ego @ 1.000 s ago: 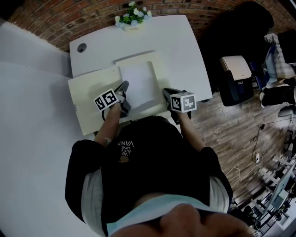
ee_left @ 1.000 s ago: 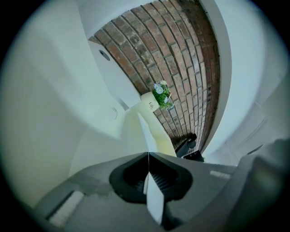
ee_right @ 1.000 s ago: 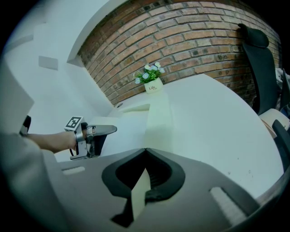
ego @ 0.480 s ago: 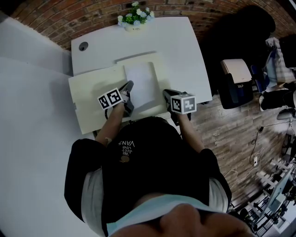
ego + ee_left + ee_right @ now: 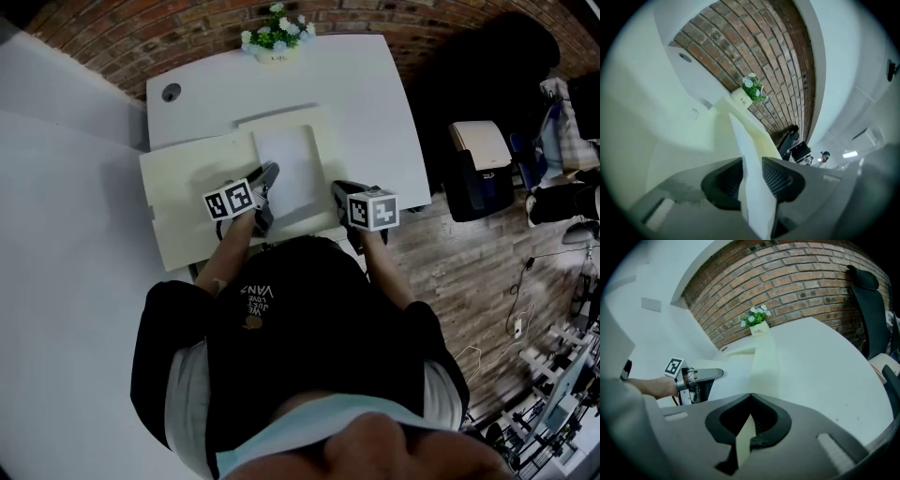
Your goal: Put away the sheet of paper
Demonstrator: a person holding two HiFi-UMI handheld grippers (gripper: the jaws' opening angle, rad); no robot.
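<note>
Since a second ago my left gripper has slid rightward, and its jaws are opening round the sheet of paper (lying on the open cream folder). My right gripper clamps the folder's near right corner on the white bench.

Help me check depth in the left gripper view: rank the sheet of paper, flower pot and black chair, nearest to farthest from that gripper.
1. Sheet of paper, between the opening fingers.
2. Flower pot, at the table's far edge.
3. Black chair, beyond the table.
</note>
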